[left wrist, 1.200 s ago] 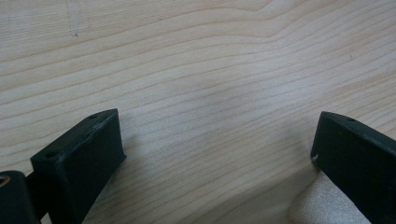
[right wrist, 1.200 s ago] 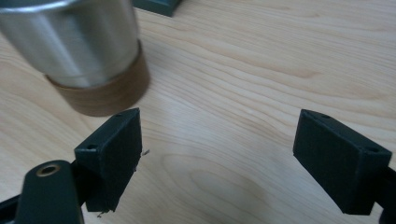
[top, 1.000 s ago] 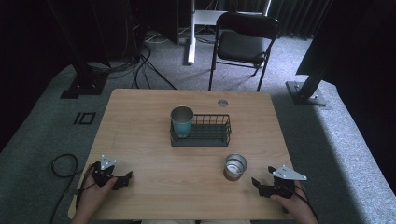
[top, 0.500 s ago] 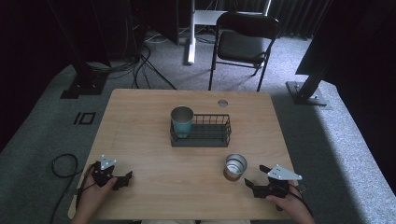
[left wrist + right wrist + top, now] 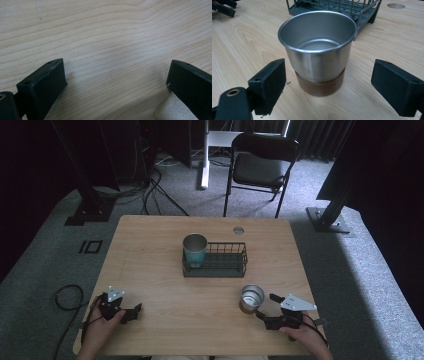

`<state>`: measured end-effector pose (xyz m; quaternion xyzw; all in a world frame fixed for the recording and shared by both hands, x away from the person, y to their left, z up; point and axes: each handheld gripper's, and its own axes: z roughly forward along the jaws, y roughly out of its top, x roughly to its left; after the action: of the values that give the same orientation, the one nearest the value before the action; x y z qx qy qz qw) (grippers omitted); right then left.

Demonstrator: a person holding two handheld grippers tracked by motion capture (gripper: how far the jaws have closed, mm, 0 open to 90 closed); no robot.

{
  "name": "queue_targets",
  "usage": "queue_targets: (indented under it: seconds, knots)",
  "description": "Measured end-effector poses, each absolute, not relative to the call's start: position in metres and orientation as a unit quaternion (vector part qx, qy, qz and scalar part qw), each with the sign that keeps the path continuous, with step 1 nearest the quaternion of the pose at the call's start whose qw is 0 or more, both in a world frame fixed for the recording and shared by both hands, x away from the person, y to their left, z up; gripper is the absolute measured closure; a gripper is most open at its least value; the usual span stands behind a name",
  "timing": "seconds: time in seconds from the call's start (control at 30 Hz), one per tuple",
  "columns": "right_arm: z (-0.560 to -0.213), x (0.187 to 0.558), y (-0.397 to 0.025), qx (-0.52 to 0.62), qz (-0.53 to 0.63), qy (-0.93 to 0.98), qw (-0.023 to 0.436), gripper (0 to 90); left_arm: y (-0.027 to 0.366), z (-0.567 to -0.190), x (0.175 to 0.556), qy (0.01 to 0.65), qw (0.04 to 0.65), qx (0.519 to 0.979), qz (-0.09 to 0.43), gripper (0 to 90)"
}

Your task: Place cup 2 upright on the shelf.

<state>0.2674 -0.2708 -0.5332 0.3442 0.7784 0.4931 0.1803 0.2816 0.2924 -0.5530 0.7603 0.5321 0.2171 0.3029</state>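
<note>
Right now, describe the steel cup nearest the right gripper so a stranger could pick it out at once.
Start at the dark wire basket in the middle of the light wooden table. Nearer the person and to the right stands a shiny steel cup with a brown base band, just ahead of the open right gripper. Unlike the teal-banded metal cup, it stands outside the basket.

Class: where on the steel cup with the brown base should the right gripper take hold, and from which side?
Grip the steel cup across its straight wall, above the brown band, coming level from the near side. It stands upright, and the open right gripper already frames it.
</note>
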Motion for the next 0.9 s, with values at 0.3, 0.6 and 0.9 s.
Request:
queue_targets:
  seconds: [0.3, 0.6, 0.9]
  knots:
    - [-0.536, 0.274, -0.262, 0.333, 0.5, 0.779, 0.18, 12.1, 0.292, -0.553, 0.282, 0.532, 0.303, 0.76, 0.217, 2.9]
    - [-0.538, 0.278, -0.253, 0.326, 0.503, 0.78, 0.181, 12.1, 0.292, -0.553, 0.282, 0.532, 0.303, 0.76, 0.217, 2.9]
    - [-0.539, 0.284, -0.247, 0.326, 0.502, 0.779, 0.186, 12.1, 0.292, -0.553, 0.282, 0.532, 0.303, 0.76, 0.217, 2.8]
